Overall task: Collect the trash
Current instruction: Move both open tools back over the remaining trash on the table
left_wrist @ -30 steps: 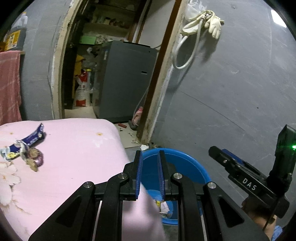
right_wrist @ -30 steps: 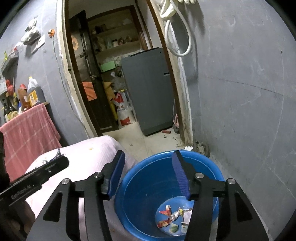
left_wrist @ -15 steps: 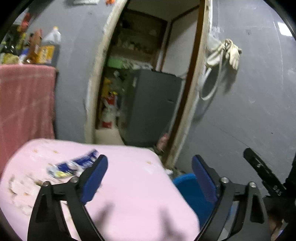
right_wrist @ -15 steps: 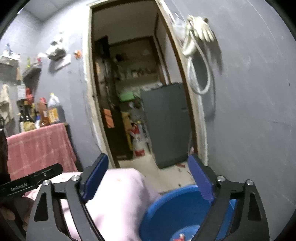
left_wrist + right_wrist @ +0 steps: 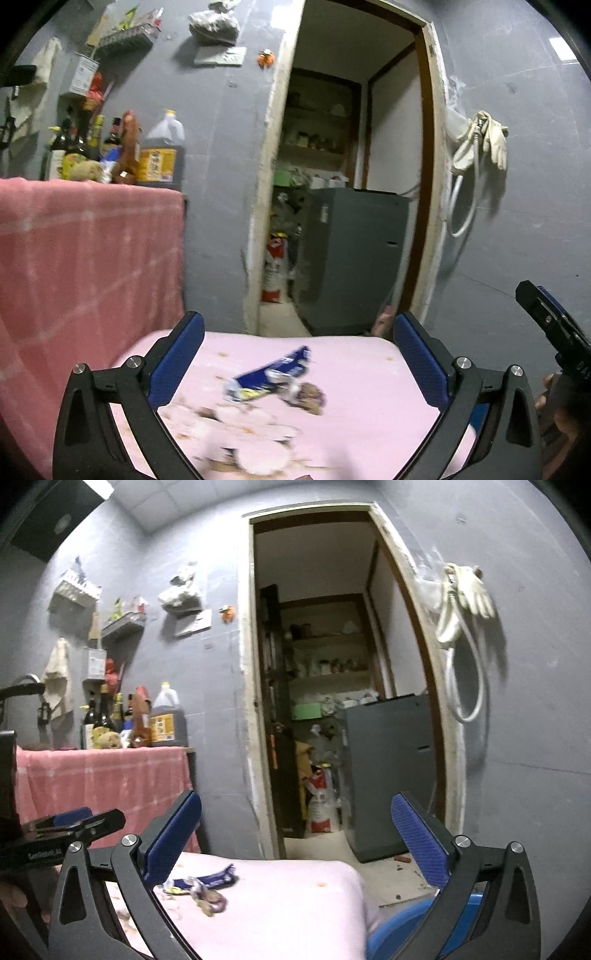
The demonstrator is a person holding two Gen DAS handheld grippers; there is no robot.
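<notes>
Nearest to us, the left gripper has its two blue-padded fingers spread wide and holds nothing; the right gripper is spread just as wide and is also empty.

Between the left gripper's fingers, at lower centre of the left view, the blue wrapper lies flat on the pink cloth, with a brownish crumpled scrap touching its right end. In the right view the same two pieces sit at lower left, just beside that gripper's left finger.

We judge both as nearly weightless, thin and floppy. The wrapper's film is probably slick, so it could slide out of a shallow pinch or drag the soft cloth up with it. We would take it across its narrow width near the middle, and grip the scrap around its bunched bulk.

The blue tub shows only as a rim at lower right of the right view, just beside the cloth's edge.

Farther off, at mid left, bottles stand above a red checked cloth.
</notes>
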